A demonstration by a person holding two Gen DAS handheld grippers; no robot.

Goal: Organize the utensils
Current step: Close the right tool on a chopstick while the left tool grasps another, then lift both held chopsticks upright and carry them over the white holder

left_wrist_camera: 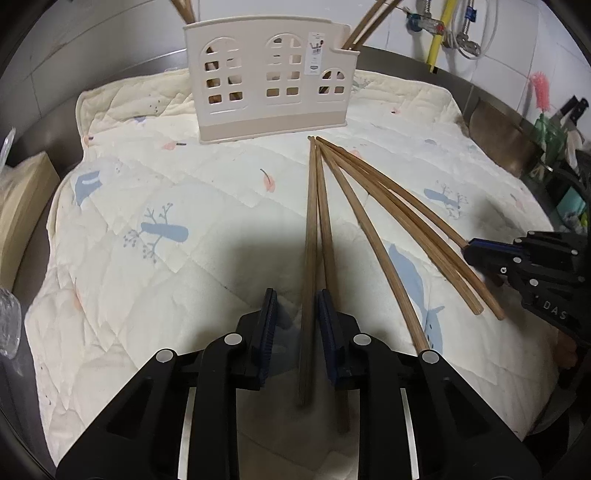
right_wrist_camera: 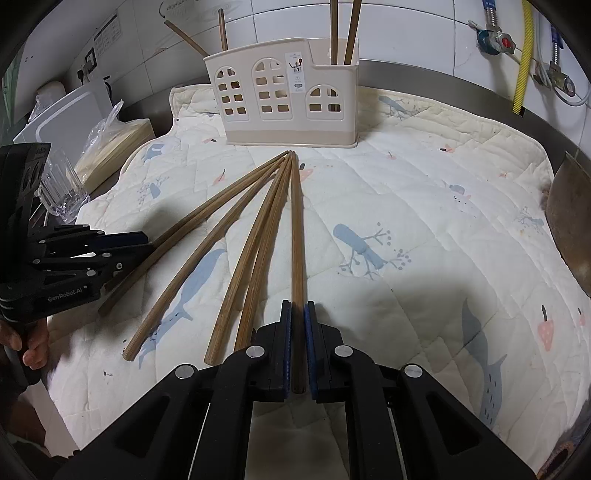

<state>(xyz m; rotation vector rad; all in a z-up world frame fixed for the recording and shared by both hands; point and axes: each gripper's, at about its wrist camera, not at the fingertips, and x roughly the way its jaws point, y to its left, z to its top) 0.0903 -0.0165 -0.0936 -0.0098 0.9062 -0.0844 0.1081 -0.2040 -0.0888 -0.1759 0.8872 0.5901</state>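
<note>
Chopsticks (right_wrist_camera: 334, 33) already stand in the far cream holder (right_wrist_camera: 280, 99), some in its left end and two in its right, so part of the sorting looks done. Six more fan out on the quilted mat (right_wrist_camera: 424, 206) below it. Left gripper (left_wrist_camera: 295, 314) straddles two, jaws narrowed but not visibly pinching. Right gripper (right_wrist_camera: 297, 325) is clamped on the rightmost stick (right_wrist_camera: 296, 229), ready, I judge, for lifting.
</note>
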